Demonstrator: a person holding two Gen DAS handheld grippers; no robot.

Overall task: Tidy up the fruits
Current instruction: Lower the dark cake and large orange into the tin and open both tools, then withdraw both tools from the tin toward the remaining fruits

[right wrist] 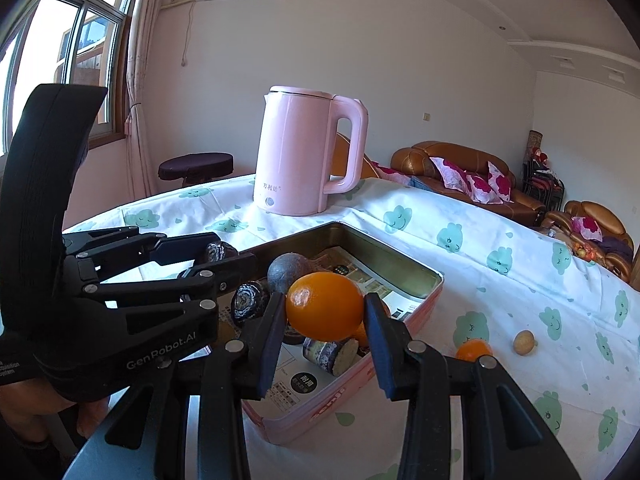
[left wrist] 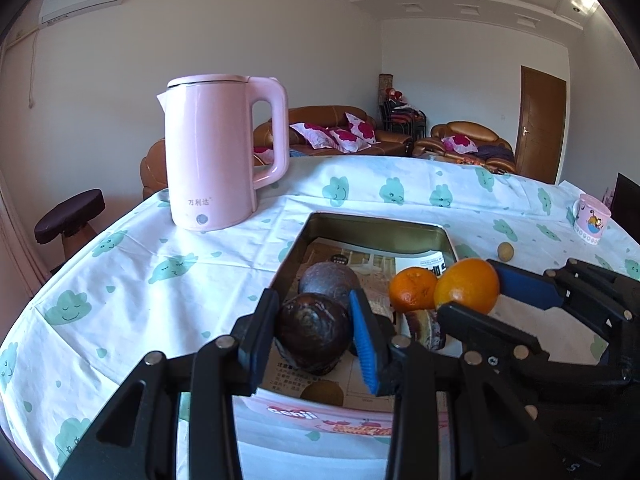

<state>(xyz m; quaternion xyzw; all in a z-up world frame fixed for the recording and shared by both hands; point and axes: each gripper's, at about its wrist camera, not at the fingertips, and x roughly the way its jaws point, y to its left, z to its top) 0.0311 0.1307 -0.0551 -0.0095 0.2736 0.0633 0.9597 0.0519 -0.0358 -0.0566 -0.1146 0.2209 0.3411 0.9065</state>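
So I was mid-drop with both hands at once. My left gripper (left wrist: pixel 316 336) had its jaws closed on a dark brown, wrinkly round fruit (left wrist: pixel 314 334), held low over the near end of the pink rectangular metal tin lined with printed paper (left wrist: pixel 376 232). My right gripper (right wrist: pixel 325 320) was clamped on a smooth round orange (right wrist: pixel 325 306), hanging just above the tin's near right side. Beyond the left jaws sat another dark fruit (left wrist: pixel 330 282) and a small mandarin (left wrist: pixel 413 289), already in the tin. Next I figured each fruit needed lowering into a free spot, then gentle release. A small tan fruit (right wrist: pixel 524 343) waited on the cloud-print tablecloth (right wrist: pixel 500 248), right of the right jaws.
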